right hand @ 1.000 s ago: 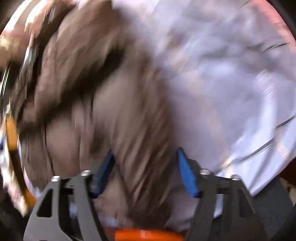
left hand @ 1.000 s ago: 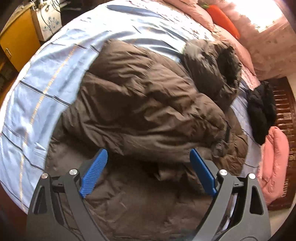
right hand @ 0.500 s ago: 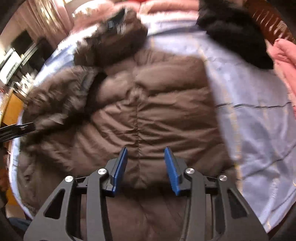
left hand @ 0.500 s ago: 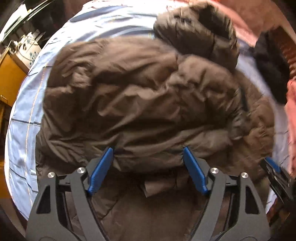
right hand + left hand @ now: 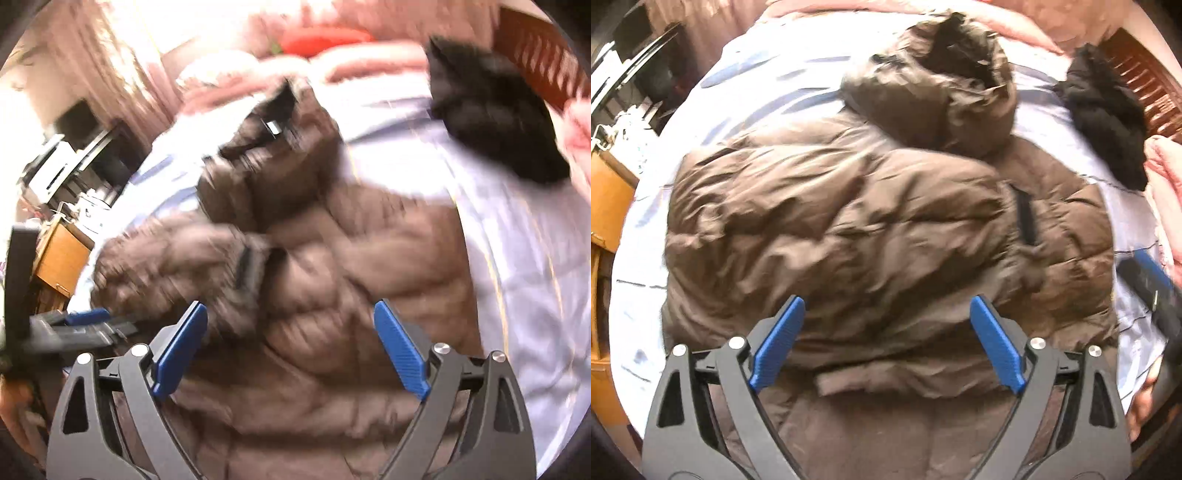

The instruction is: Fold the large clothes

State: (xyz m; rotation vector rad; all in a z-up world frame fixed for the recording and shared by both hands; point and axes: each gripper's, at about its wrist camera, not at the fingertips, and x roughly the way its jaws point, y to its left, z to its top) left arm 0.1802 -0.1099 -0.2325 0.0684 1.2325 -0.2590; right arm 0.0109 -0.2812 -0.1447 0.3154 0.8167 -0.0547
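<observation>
Right gripper (image 5: 291, 347) newly agape, jacket (image 5: 332, 295) blurred

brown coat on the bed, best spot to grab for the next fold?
Probably the hood: it sticks out past the coat body at the far end, bulky and free on the sheet. Come from above its far rim and fold it toward you.

Right gripper (image 5: 290, 345) (just opened wide, empty) hangs over brown puffer jacket (image 5: 332, 295).
</observation>
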